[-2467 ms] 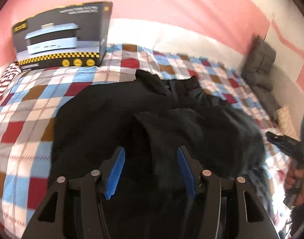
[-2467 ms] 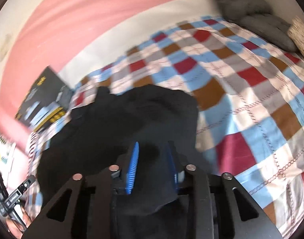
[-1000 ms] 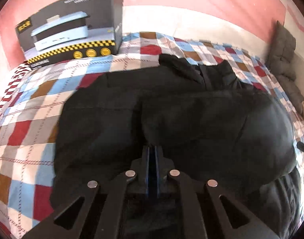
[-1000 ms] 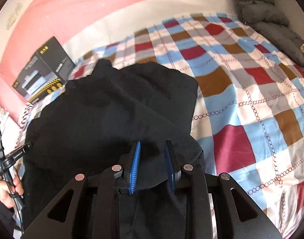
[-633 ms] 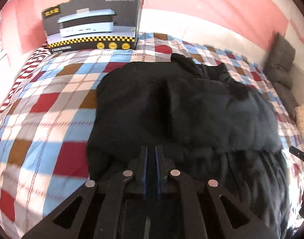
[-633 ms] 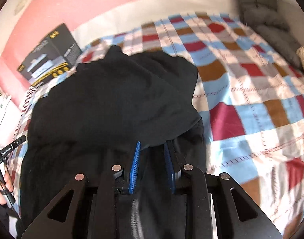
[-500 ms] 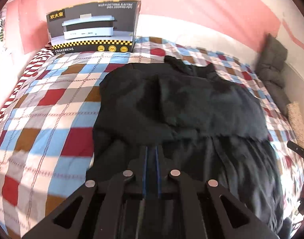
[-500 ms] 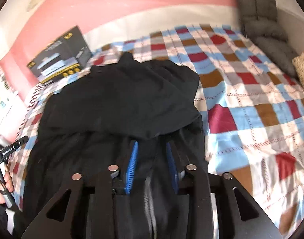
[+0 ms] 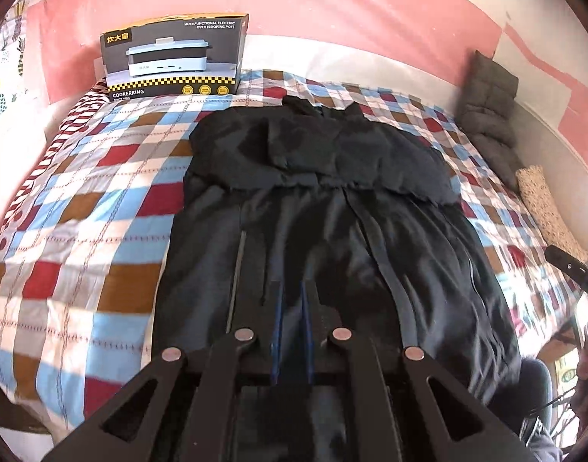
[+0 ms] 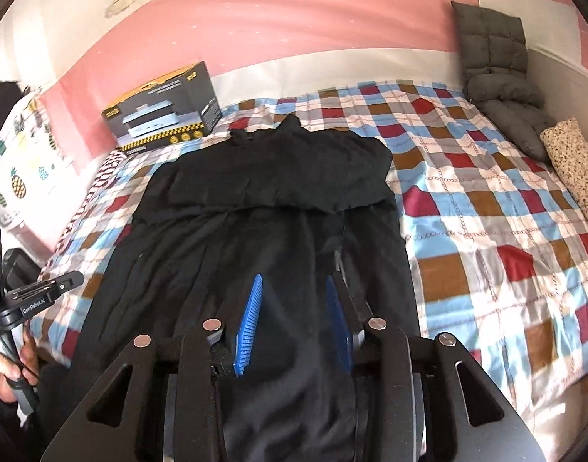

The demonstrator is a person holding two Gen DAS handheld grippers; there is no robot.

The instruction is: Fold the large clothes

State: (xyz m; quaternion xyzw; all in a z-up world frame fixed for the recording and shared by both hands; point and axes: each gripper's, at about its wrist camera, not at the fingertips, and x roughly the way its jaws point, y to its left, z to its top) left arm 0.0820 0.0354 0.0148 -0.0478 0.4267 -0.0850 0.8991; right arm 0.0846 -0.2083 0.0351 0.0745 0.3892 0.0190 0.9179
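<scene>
On the bed, scene: a black garment point(image 9: 332, 200) lies spread on a checked bedspread point(image 9: 82, 231), and two hand-held grippers hang over its near end.

Left gripper point(image 9: 292, 308): its blue pads stand almost together, with only a thin slit between them. A fold of the dark cloth seems to sit in that slit, so it looks pinched on the garment's near hem, but the cloth there is dark and a little blurred.

Right gripper point(image 10: 294, 308): its jaws are opening. The blue ribbed pads point(image 10: 249, 323) stand clearly apart. Black cloth passes between them, but the pads do not press on it.

Hand: in the right wrist view, a hand point(image 10: 5, 369) at the left edge holds the handle of the other gripper.

Garment, place: in the middle of the bed, nearer to the left side, reaching from the near edge to close by the box.

Garment, direction: the long axis runs away from the grippers toward the wall. The collar end points to the wall; the upper part is folded over and makes a cross edge about halfway.

Garment, material: thin, matte black fabric with long soft pleats and a dark strap along its length.

Bedspread: squares of red, brown, blue and grey on white.

Box point(image 9: 174, 57): dark cardboard, picture of a cooker, standing by the pink wall.

Cushion point(image 10: 494, 46): grey, quilted, leaning in the far right corner.
</scene>
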